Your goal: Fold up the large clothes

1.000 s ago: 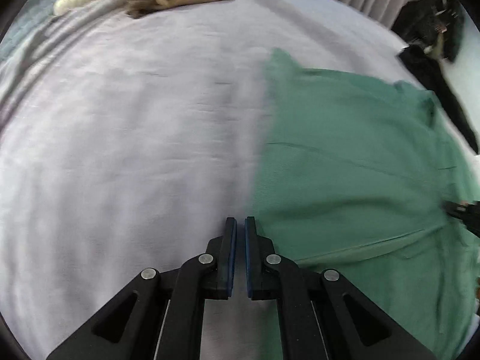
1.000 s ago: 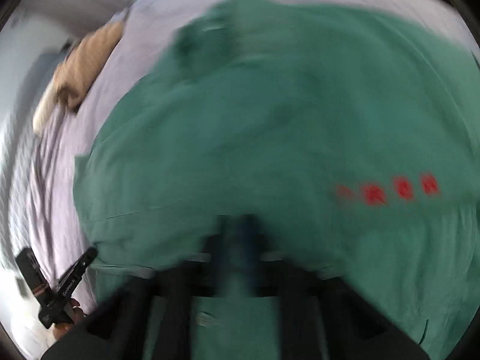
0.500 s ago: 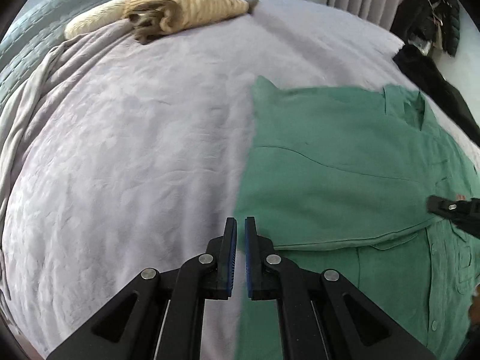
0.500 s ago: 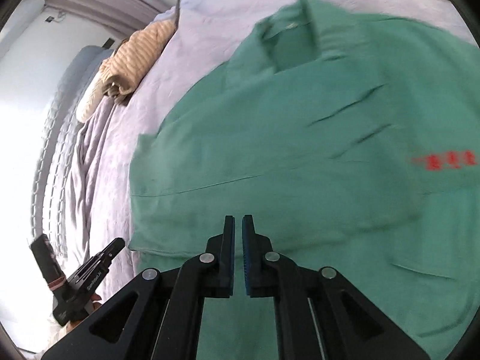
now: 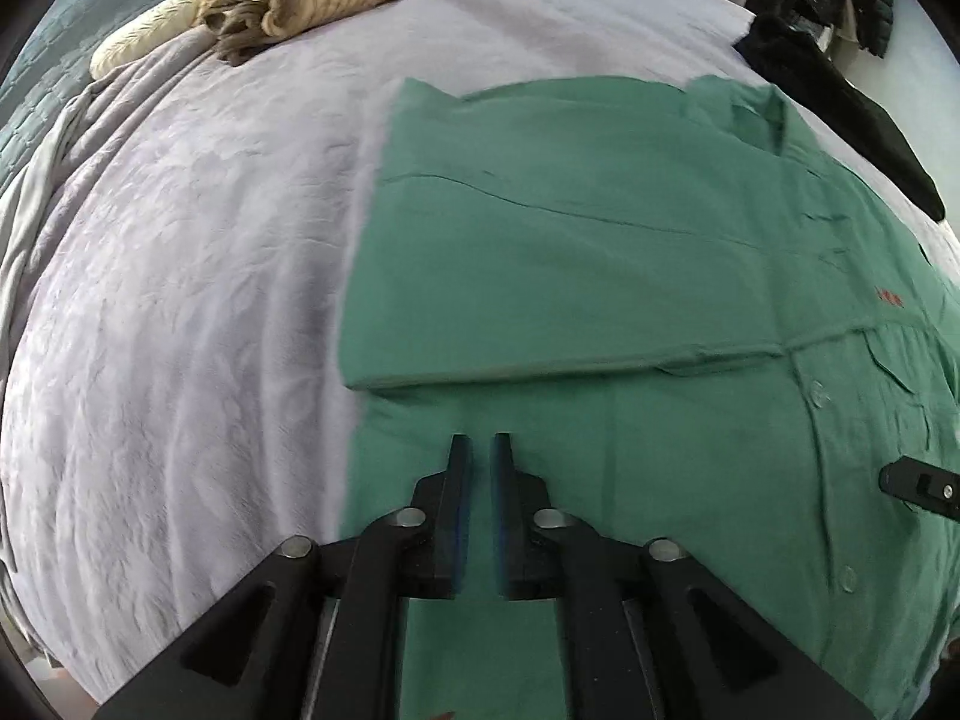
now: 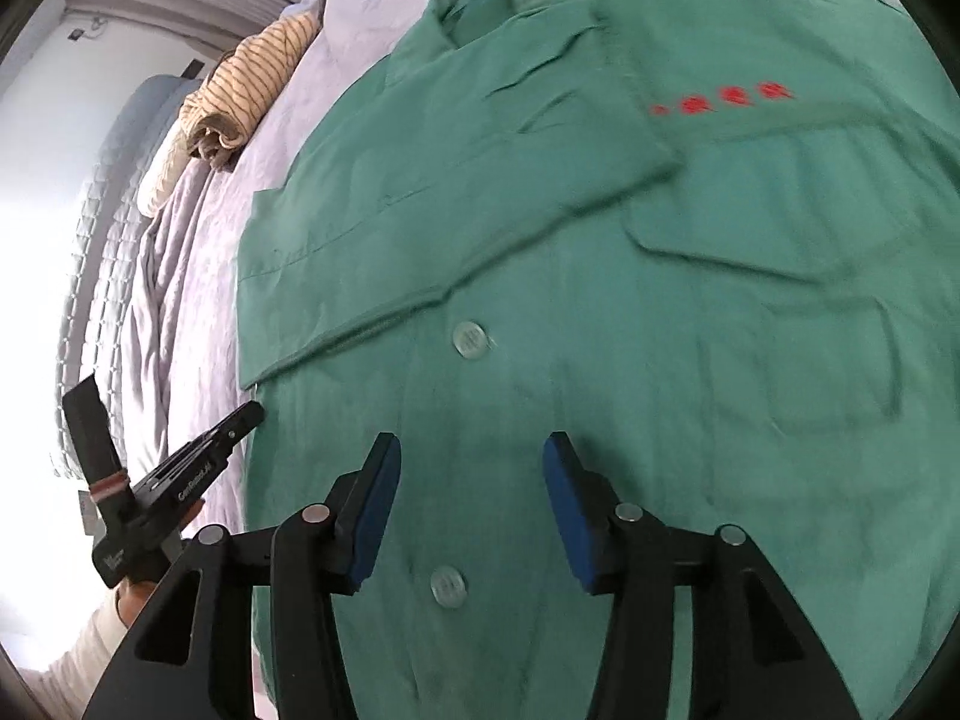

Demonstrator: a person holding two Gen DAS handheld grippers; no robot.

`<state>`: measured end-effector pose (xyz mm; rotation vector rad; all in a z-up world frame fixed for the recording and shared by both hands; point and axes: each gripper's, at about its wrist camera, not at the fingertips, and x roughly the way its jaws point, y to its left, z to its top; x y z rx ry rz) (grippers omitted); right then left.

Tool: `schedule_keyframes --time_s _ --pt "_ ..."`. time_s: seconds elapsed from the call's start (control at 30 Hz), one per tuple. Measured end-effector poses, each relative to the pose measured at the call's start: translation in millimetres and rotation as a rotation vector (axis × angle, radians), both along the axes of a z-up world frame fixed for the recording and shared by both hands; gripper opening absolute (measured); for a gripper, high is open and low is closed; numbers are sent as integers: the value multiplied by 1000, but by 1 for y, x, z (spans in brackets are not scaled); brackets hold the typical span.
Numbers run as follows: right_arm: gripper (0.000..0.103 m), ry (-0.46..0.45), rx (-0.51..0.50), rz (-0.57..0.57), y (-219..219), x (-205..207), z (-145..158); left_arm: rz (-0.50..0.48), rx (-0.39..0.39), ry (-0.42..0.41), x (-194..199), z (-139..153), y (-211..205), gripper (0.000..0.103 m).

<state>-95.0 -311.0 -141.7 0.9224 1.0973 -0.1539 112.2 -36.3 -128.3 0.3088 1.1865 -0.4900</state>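
Both grippers have just been opening with nothing between the jaws: the right gripper stands wide apart over the button placket, while the left gripper shows only a narrow gap in its own view, over the near left edge of the green shirt. The shirt lies flat on the lilac bedspread ahead of both, its left sleeve now folded across the chest just beyond the left fingertips, where a second ago it was blurred mid-swing. Likely release done; right side and hem still unfolded.
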Motion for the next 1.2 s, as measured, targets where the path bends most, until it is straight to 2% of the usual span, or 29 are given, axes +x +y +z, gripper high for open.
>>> schedule_keyframes --time_s 0.03,0.07,0.17,0.23,0.3,0.4,0.5,0.7,0.8,0.93,1.2 --pt "65 -3 9 -16 -2 -8 0 -1 6 11 -4 -1 -6 97" --pt "65 -4 8 -27 -4 -16 0 -7 13 14 -13 -2 -10 103" --pt "65 -14 16 -60 -12 -37 1 -47 -9 24 -24 -10 -30 103" --pt "85 -21 19 -79 -16 -45 2 -51 -15 34 -30 -17 -44 103" --pt "85 -32 7 -97 -22 -55 5 -50 -12 33 -32 -23 -56 103" --pt "85 -42 2 -131 -37 -73 9 -66 35 18 -35 -38 -83 103" --pt "85 -51 -9 -172 -60 -96 13 -121 51 50 -42 -54 -114 103" --pt "89 -77 -1 -302 -117 -146 17 -222 51 14 -70 -66 -171 103" --pt "103 -81 4 -371 -144 -166 16 -270 38 16 -82 -74 -203 103" --pt "103 -95 4 -422 -175 -189 16 -304 29 17 -90 -89 -239 103" --pt "103 -134 46 -475 -206 -211 8 -343 34 38 -98 -106 -286 103"
